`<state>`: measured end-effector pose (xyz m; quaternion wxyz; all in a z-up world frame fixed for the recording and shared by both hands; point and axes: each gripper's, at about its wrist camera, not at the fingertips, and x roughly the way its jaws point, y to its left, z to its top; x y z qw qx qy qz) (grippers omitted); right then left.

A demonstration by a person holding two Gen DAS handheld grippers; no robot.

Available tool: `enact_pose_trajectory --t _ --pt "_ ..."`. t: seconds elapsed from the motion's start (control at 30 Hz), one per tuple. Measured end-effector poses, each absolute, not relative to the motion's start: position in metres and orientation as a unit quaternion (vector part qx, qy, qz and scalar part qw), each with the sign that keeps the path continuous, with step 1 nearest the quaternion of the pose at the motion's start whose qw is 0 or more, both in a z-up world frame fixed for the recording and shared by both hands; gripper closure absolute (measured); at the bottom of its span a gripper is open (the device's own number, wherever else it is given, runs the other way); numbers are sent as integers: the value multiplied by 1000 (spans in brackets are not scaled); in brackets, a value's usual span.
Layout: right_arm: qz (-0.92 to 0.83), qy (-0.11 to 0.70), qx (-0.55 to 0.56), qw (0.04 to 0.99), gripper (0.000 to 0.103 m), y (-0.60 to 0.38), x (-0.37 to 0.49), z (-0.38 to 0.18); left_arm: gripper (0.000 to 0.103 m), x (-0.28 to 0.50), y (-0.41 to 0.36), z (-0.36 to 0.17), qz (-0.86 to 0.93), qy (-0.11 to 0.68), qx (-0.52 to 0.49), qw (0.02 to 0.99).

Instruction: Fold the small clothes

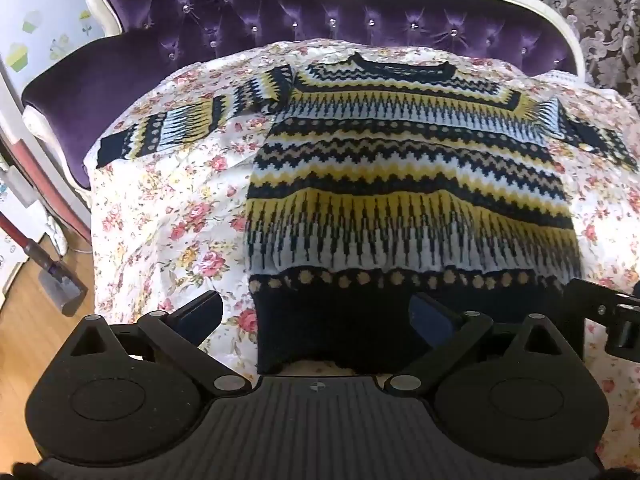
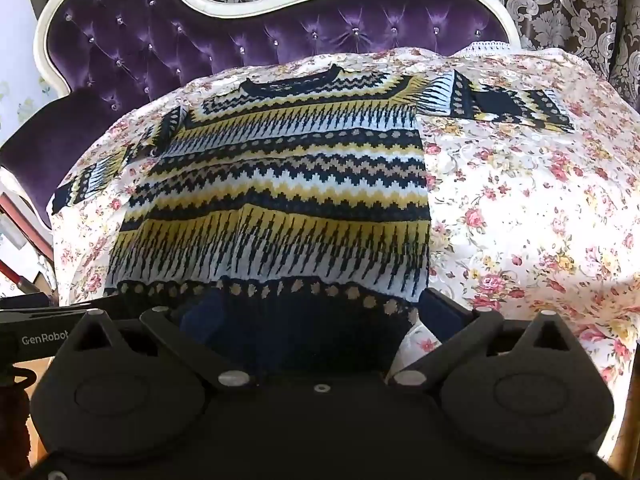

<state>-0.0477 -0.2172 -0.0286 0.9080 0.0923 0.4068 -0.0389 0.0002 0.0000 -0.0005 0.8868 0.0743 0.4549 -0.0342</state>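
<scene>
A small knitted sweater [image 1: 400, 184] with navy, yellow, white and tan zigzag bands lies flat, front up, on a floral cloth [image 1: 168, 216]; both sleeves are spread out sideways. My left gripper [image 1: 316, 316] is open, its jaws astride the left corner of the navy hem. My right gripper [image 2: 320, 320] is open over the right corner of the hem of the sweater [image 2: 280, 184], with the cloth [image 2: 520, 208] showing by its right finger. The right gripper's body shows at the right edge of the left wrist view [image 1: 608, 316].
The cloth covers a purple tufted sofa [image 1: 240, 28] with a white curved frame. Patterned curtains [image 2: 560, 4] hang behind. A vacuum cleaner [image 1: 48, 264] stands on the wood floor at the left.
</scene>
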Motion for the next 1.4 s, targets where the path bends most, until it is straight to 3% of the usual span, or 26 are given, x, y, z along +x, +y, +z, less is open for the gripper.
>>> enact_pose_trajectory --t 1.4 --pt "-41 447 47 892 1 -197 -34 -43 3 10 13 -33 -34 494 56 867"
